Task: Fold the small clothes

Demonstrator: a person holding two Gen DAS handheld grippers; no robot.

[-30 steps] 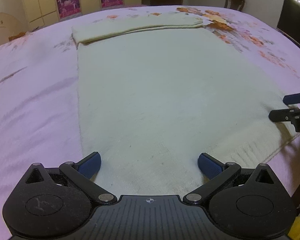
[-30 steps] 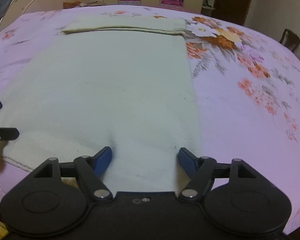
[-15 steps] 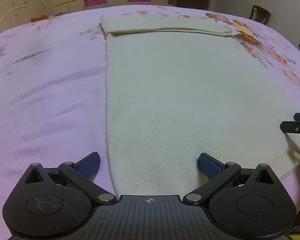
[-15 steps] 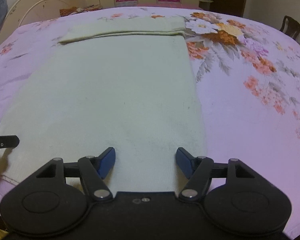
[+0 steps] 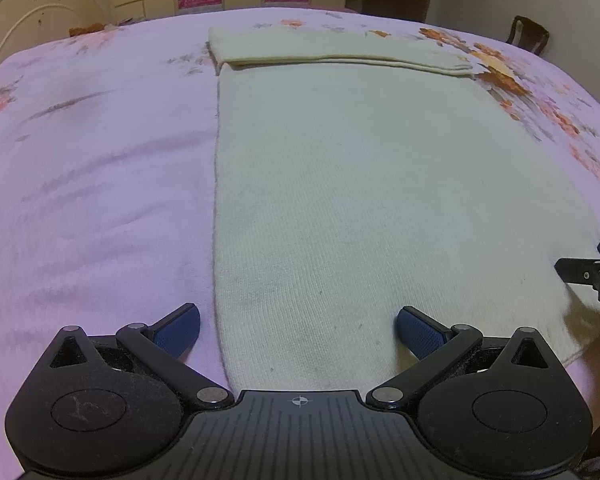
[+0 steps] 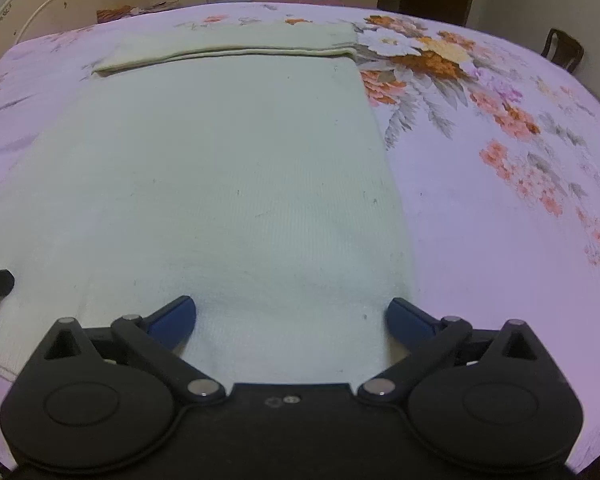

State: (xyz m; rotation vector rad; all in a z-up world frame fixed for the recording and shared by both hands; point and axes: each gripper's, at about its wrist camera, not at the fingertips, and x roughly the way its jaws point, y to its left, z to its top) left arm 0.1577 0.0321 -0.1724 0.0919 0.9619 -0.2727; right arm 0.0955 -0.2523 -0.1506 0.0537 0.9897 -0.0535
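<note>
Your left gripper (image 5: pixel 298 326) and right gripper (image 6: pixel 290 316), both wide, straddle the cream garment's (image 5: pixel 360 200) near corners, its length running straight ahead.

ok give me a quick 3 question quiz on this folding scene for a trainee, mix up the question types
1. True or false: the left claw is shut on the cream garment.
2. Multiple choice: where does the garment already show a fold? A) at the far end B) along the near hem C) nowhere
3. Fill in: the right claw sits over the garment's near ____ corner, by the floral bedspread.

Key:
1. False. Both claws are open, their blue pads wide apart, and hold nothing.
2. A. A doubled band lies across the far end.
3. Right. The garment's right edge runs just inside its right pad.
</note>
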